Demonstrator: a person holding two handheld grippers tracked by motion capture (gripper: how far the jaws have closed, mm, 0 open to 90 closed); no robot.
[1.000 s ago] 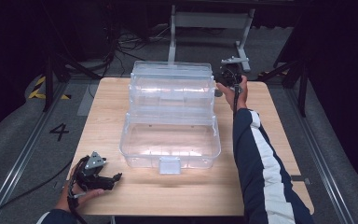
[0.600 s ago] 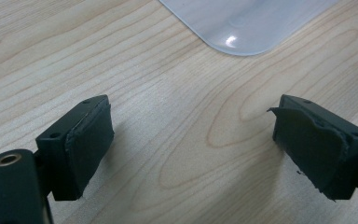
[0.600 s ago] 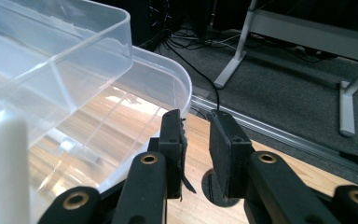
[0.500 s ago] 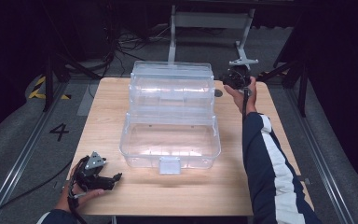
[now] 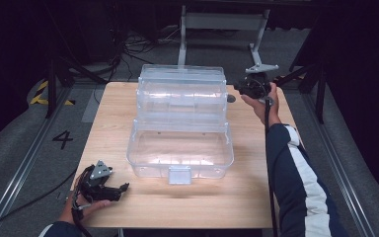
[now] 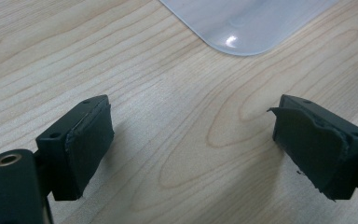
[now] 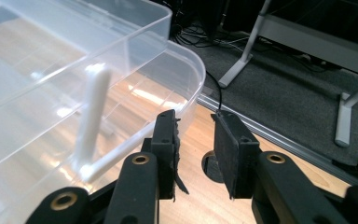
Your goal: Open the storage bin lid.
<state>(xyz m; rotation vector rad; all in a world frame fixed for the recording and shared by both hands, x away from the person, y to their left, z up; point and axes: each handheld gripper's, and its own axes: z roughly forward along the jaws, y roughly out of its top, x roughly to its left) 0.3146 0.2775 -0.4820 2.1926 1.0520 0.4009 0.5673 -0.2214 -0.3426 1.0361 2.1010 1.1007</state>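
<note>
A clear plastic tiered box stands open in the middle of the wooden table, its upper trays stepped back behind the lower tub. My right gripper is held at the far right of the table beside the upper tray; in the right gripper view the right gripper has a narrow gap between its jaws with nothing in it, just off the tray's rounded corner and its white hinge arm. My left gripper rests near the table's front left corner, and the left gripper view shows the left gripper wide open over bare wood, with the box's corner ahead.
A small dark round disc lies on the table right of the box, under the right gripper. Behind the table stand grey metal frame legs and floor cables. A floor rail and a painted "4" are at the left.
The right gripper has drawn to the right, away from the upper tray's side. The left gripper and the box have stayed put.
</note>
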